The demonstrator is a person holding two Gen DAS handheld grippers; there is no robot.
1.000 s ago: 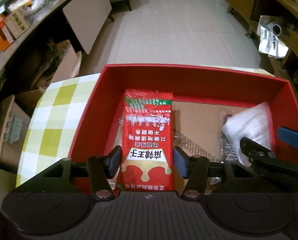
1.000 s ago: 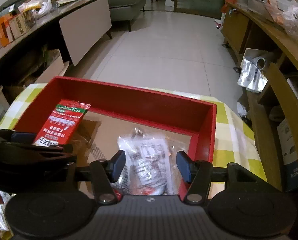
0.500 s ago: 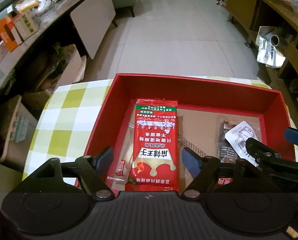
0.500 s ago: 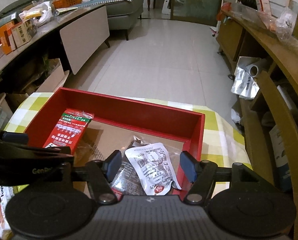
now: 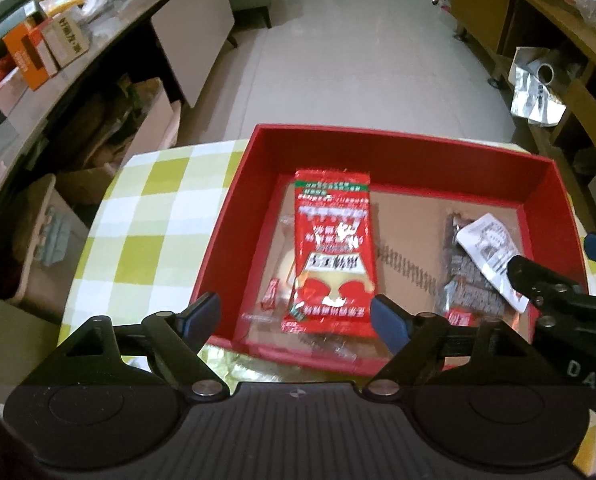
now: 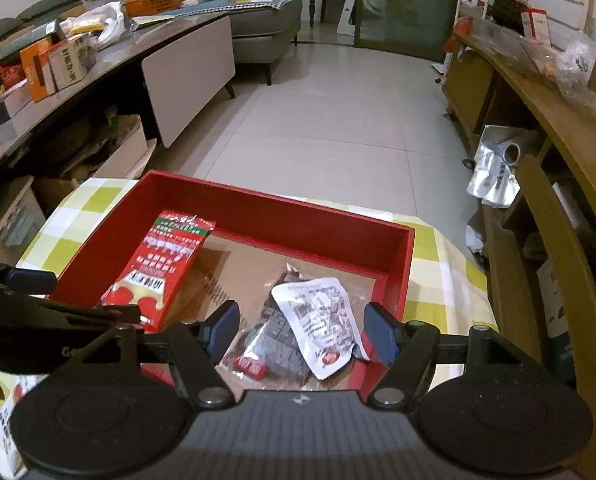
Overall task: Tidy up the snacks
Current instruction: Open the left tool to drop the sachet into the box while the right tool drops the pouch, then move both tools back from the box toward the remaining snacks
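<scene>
A red box (image 5: 402, 152) with a brown cardboard floor stands on the table. At its left lies a red snack packet (image 5: 334, 248) on top of a clear wrapper with a small red candy (image 5: 270, 300). At its right a white packet (image 5: 486, 240) lies across a dark packet (image 5: 466, 284). My left gripper (image 5: 296, 316) hangs above the box's near rim, jaws opening, nothing between the pads. My right gripper (image 6: 302, 330) hovers over the white packet (image 6: 322, 320) and the dark packet (image 6: 274, 340), jaws opening and touching neither. The red packet (image 6: 162, 264) lies to its left.
A green-and-white checked cloth (image 5: 158, 220) covers the table. Left of it are floor cartons and a long counter with boxes (image 5: 38, 52). Wooden shelving (image 6: 558, 152) and a foil bag (image 6: 494, 176) stand at the right. Tiled floor lies beyond the box.
Both grippers have drawn back and up from the box while their jaws widened. The red packet and the white packet stay lying in the box.
</scene>
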